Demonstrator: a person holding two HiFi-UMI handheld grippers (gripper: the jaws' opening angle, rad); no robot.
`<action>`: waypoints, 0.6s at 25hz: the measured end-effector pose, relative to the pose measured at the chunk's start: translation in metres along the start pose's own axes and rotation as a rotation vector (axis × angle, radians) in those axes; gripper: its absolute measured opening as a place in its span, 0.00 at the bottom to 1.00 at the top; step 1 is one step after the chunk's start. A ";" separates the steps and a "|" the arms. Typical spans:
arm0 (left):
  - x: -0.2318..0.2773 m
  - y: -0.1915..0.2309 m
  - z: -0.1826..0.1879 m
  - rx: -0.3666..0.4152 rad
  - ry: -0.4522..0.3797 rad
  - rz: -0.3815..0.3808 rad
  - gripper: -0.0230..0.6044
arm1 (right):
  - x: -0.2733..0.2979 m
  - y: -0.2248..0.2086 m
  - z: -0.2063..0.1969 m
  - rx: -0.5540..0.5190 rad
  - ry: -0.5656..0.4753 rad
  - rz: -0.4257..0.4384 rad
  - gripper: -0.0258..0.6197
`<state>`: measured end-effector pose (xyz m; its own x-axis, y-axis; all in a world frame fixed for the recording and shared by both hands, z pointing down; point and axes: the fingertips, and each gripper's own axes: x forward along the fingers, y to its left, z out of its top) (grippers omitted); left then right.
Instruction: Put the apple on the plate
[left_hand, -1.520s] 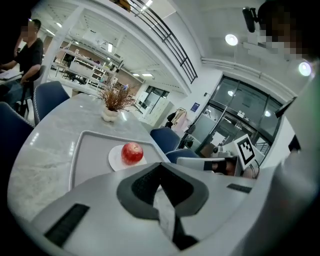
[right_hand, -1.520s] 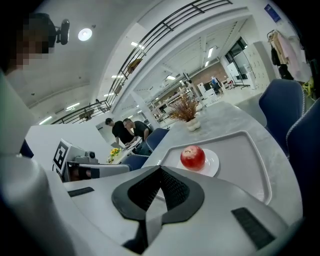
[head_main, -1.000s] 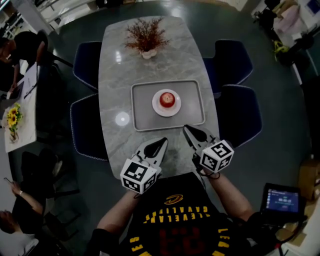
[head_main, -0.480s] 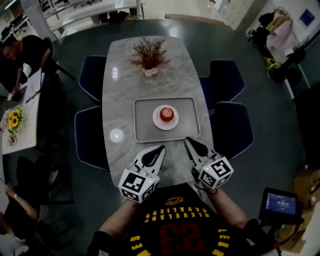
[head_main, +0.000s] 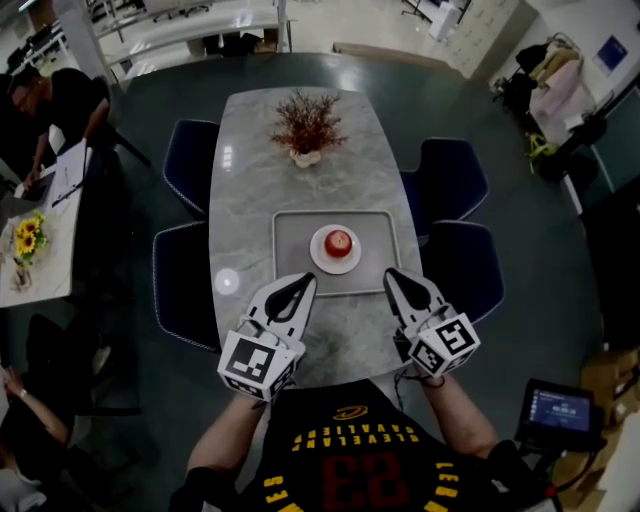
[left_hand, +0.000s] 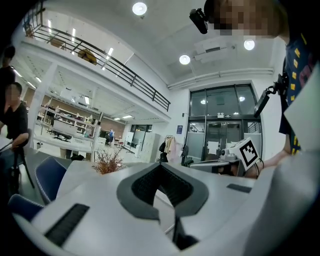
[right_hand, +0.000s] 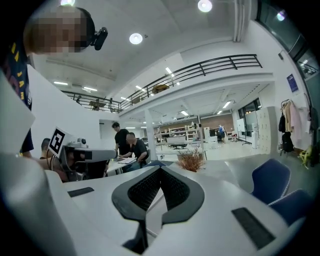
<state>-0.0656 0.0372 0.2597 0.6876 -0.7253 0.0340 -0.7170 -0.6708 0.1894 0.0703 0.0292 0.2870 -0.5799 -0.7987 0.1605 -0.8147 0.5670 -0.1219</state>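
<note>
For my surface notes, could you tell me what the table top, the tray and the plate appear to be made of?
Table top: looks like polished marble or stone-look laminate, with grey veining and lamp glare. Tray: matte grey, plastic or coated metal; unclear. Plate: plain white, smooth, likely ceramic.

- The round red apple (head_main: 338, 241) sits on the small round white plate (head_main: 322, 259), at the middle of the grey rectangular tray (head_main: 290, 262).
- The tray lies on the long marble-look table (head_main: 240, 190); the potted dried plant (head_main: 306, 126) stands behind it.
- My left gripper (head_main: 301, 283) and right gripper (head_main: 392, 276) are by the tray's near corners, left and right.
</note>
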 end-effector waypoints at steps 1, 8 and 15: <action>0.000 0.001 0.002 -0.002 -0.003 0.001 0.04 | 0.001 0.001 0.002 0.000 -0.005 0.002 0.05; 0.005 0.002 0.013 -0.001 0.007 -0.007 0.04 | 0.003 0.004 0.005 0.008 -0.017 0.001 0.05; 0.013 -0.007 0.009 -0.005 0.009 -0.027 0.04 | -0.004 -0.001 0.004 0.008 -0.022 -0.007 0.05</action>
<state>-0.0529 0.0313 0.2497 0.7075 -0.7058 0.0375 -0.6978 -0.6891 0.1954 0.0731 0.0311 0.2827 -0.5738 -0.8069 0.1401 -0.8186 0.5597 -0.1289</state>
